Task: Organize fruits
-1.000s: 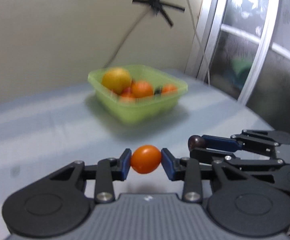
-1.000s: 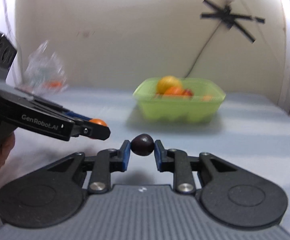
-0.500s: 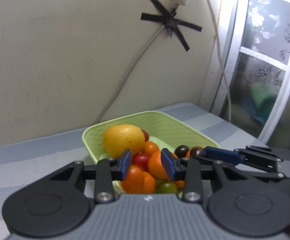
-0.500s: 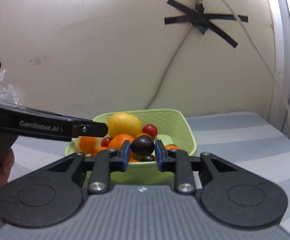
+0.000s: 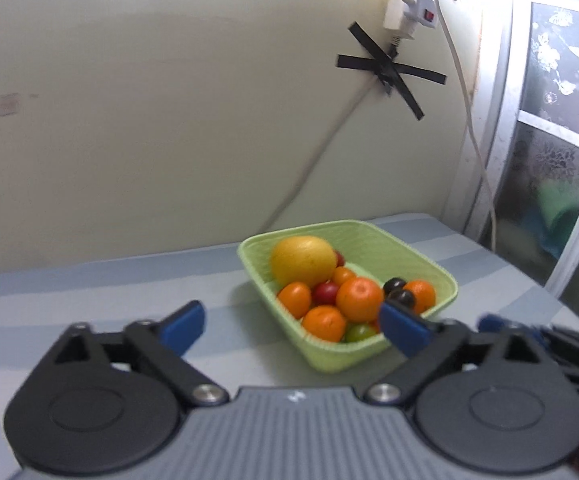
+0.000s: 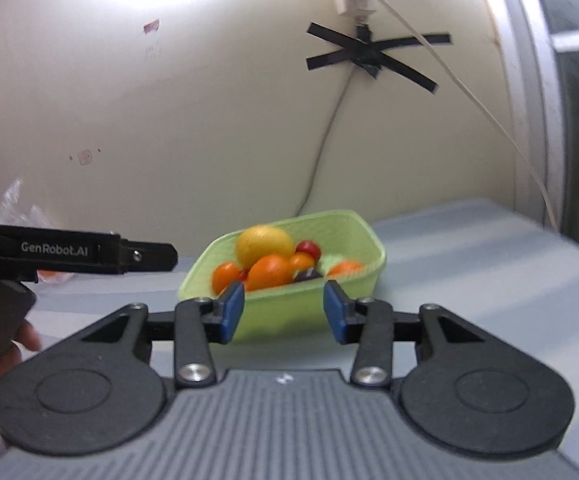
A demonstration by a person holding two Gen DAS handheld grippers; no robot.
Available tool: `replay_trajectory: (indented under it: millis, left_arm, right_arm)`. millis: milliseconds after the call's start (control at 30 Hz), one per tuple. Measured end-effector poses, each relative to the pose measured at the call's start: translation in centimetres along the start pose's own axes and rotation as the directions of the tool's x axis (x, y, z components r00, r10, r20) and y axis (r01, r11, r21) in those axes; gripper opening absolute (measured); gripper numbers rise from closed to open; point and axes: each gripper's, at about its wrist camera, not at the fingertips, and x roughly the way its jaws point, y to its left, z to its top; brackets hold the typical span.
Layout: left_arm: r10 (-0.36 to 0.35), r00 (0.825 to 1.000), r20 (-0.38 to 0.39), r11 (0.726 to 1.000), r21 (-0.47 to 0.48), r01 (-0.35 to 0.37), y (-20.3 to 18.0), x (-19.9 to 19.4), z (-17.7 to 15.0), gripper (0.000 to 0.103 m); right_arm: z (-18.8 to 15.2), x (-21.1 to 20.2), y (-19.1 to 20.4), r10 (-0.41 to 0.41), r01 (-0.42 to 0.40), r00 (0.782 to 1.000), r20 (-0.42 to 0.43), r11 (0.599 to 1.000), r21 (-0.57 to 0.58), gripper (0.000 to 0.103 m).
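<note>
A light green basket [image 5: 441, 276] [image 6: 361, 236] stands on the striped cloth near the wall. It holds a big yellow citrus [image 5: 303, 261] [image 6: 264, 245], several orange fruits [image 5: 359, 299], red and green tomatoes and two dark plums [image 5: 401, 298]. My left gripper [image 5: 293, 326] hangs in front of the basket, its jaws opening wide with nothing between them. My right gripper [image 6: 284, 312] is also in front of the basket, jaws opening and empty; a dark plum [image 6: 307, 275] lies in the basket beyond them.
A cream wall with taped cable [image 5: 389, 70] and a power strip [image 5: 409, 0] rises behind the basket. A window frame [image 5: 501, 120] stands at the right. A crumpled clear bag [image 6: 17, 212] lies at the left by the wall. A hand [image 6: 5, 352] grips the left tool.
Both grippers carried their fruit to the basket, then drew back. The left let go of an orange fruit and the right let go of a dark plum; both jaws now stand apart.
</note>
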Motion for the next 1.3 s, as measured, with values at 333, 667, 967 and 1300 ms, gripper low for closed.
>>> replay_trajectory:
  millis: [333, 667, 967, 1300]
  left_arm:
    - [0.128, 0.991, -0.031, 0.990, -0.059, -0.130, 0.2, -6.7, -4.9, 0.103]
    - [0.118, 0.992, -0.054, 0.987, -0.106, -0.123, 1.1, -11.8, -10.4, 0.103]
    - [0.288, 0.952, -0.104, 0.955, -0.037, -0.293, 0.5, -13.0, -13.0, 0.103]
    - [0.298, 0.949, -0.100, 0.948, -0.080, -0.307, 1.6, -13.0, -13.3, 0.103]
  right_arm:
    - [-5.1, -5.2, 3.8, 0.029, -0.006, 0.992, -0.122, 0.981, 0.192, 0.061]
    - [-7.4, -8.0, 6.8, 0.029, 0.005, 0.987, -0.157, 0.977, 0.211, 0.072]
    - [-8.2, -8.8, 7.6, 0.012, 0.021, 0.986, -0.167, 0.980, 0.196, 0.072]
    - [-8.1, -8.2, 7.4, 0.012, 0.016, 0.988, -0.157, 0.984, 0.178, 0.073]
